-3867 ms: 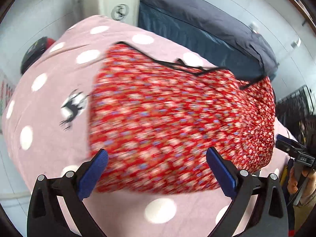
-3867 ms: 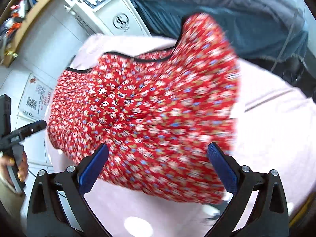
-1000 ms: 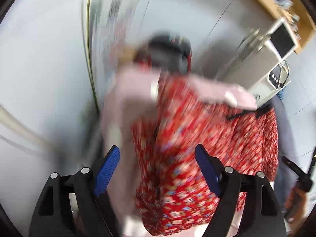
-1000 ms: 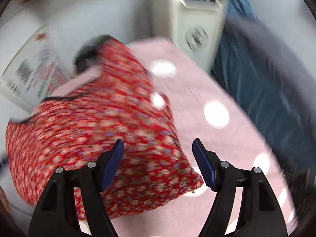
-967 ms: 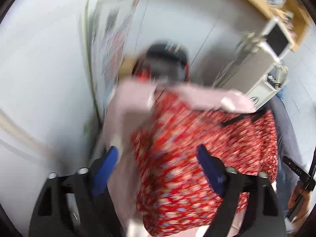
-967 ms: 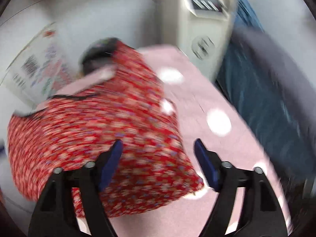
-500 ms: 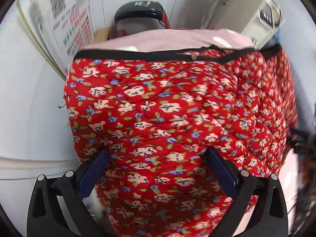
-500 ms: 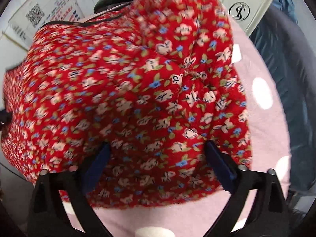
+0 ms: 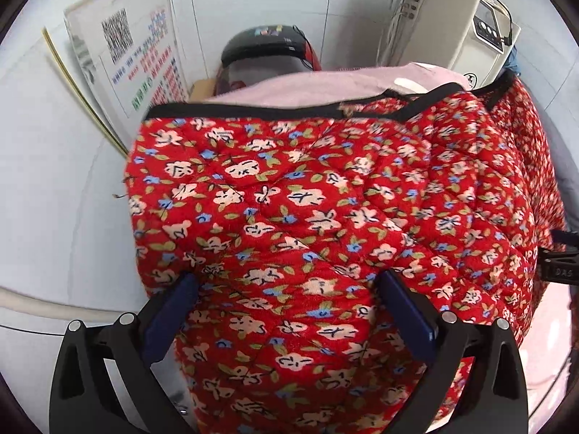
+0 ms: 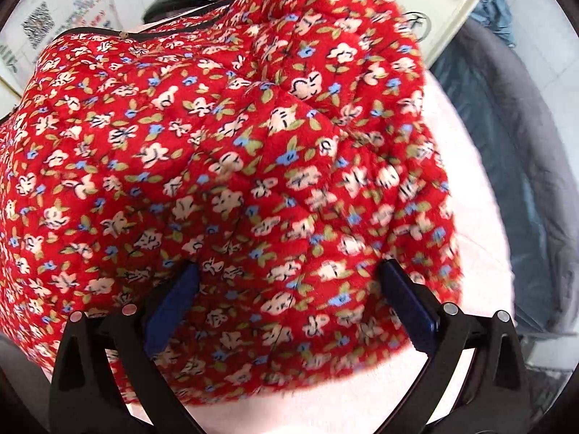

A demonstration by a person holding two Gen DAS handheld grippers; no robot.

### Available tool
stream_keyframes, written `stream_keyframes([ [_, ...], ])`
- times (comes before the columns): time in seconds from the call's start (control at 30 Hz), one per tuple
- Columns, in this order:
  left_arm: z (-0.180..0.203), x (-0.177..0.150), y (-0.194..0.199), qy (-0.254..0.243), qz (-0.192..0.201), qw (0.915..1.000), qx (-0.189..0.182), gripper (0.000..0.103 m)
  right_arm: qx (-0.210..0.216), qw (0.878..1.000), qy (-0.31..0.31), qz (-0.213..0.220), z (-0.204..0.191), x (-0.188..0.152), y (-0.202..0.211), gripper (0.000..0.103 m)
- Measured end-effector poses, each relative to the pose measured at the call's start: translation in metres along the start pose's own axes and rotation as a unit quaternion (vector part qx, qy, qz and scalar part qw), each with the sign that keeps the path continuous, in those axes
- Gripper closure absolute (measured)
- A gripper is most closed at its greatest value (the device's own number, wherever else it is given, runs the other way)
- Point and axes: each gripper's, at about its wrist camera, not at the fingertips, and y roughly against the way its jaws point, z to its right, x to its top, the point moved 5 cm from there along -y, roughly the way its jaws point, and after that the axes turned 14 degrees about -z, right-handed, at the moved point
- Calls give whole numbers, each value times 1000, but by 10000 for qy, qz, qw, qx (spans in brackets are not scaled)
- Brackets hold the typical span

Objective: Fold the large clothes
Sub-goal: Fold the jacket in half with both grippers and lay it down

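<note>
Both grippers have closed in since 0.5 s ago, left gripper (image 9: 286, 289) and right gripper (image 10: 289, 282) fingers wide, straddling garment (image 9: 307, 199); pinch edges evenly, fold toward 12 o'clock.

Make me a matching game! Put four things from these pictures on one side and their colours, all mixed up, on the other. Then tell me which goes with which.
Things:
1. quilted garment
2. blanket
3. trim along the garment's edge
4. pads on the jaws

Colours:
A. blue
B. pale pink
C. red with small flowers
D. black

Pairs: 1-C, 2-B, 3-D, 4-A
</note>
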Motion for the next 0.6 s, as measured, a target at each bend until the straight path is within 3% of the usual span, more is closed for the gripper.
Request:
stream_keyframes([
  [0.13,7,-15,25,40,42,9999,148,6,408,9990,156,33,-31,-32,35,5],
  [0.2,13,-27,39,136,-8,9998,112,6,407,9986,321,91,-42,-47,50,5],
  [0.3,19,-47,49,336,-306,9987,-208,6,181,9972,671,290,-61,-76,78,5],
  [0.4,25,-64,54,512,-737,9956,-273,6,190,9958,807,391,-70,-94,97,5],
  [0.5,37,-79,67,348,-882,9953,-185,6,312,9955,800,409,-75,-124,123,5],
  [0.57,45,-89,76,240,-935,9953,85,6,259,9954,813,443,-71,-140,138,5],
  [0.6,50,-95,82,194,-982,9948,189,6,240,9953,817,452,-66,-132,141,5],
])
